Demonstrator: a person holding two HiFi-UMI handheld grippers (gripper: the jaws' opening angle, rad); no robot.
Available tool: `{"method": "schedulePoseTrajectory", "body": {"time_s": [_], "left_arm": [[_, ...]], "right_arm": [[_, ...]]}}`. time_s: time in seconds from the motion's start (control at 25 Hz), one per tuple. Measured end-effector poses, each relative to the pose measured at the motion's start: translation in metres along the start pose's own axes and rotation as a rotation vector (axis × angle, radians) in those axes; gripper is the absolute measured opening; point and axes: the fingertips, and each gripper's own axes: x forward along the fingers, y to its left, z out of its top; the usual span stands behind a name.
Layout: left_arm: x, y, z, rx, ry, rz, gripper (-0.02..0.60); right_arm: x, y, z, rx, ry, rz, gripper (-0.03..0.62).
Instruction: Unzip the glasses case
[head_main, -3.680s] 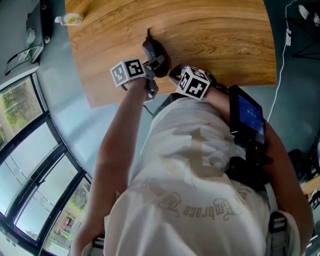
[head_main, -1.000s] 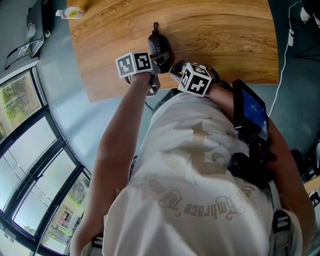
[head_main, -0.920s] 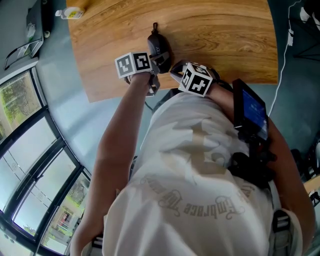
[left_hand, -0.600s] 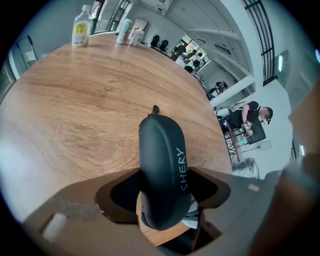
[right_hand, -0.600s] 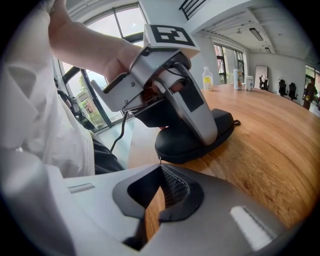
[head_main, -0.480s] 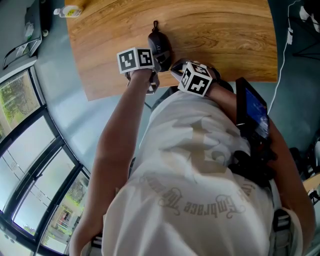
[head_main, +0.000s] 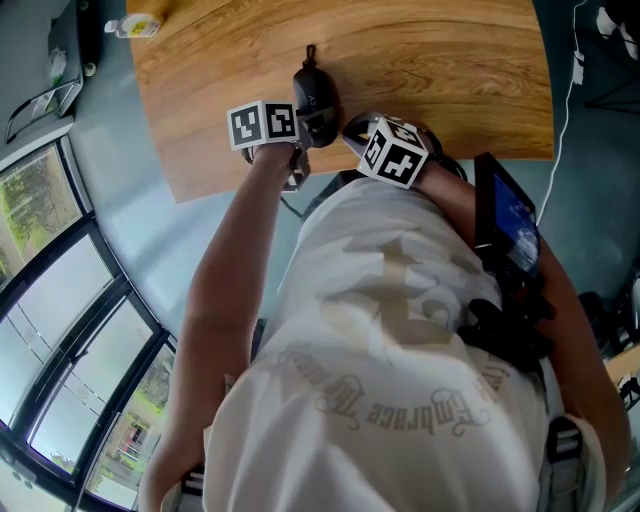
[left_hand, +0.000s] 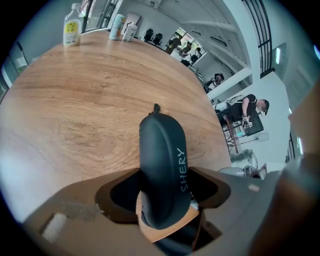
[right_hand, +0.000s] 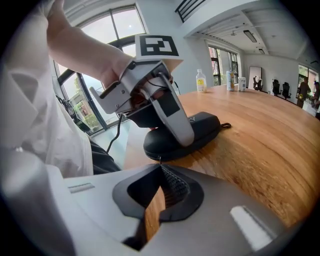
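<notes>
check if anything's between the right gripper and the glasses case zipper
Nothing visible. The right gripper, jaws closed, sits right at the near end of the glasses case, only bare table beneath. The left gripper clamps the case further along, clear of that end.

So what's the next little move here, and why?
Probably draw the right tool sideways along the seam of the case. Its jaws are together at the thin pull on the case's near end and seem to pinch it. The left tool clamps the case on the table, and the case looks closed.
</notes>
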Motion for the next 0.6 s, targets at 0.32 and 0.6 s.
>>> {"method": "schedulePoseTrajectory", "body": {"time_s": [0.32,0.6], "left_arm": [[-0.006,-0.002,0.004,0.05,-0.026,0.022,0.331],[-0.012,-0.004,0.01,0.086,-0.084,0.066,0.354]], "right_arm": [[0.003,0.007,0.004,-0.023,0.0,0.041,0.003],[0.006,0.011,0.004,-0.032,0.009,0.058,0.003]]}}
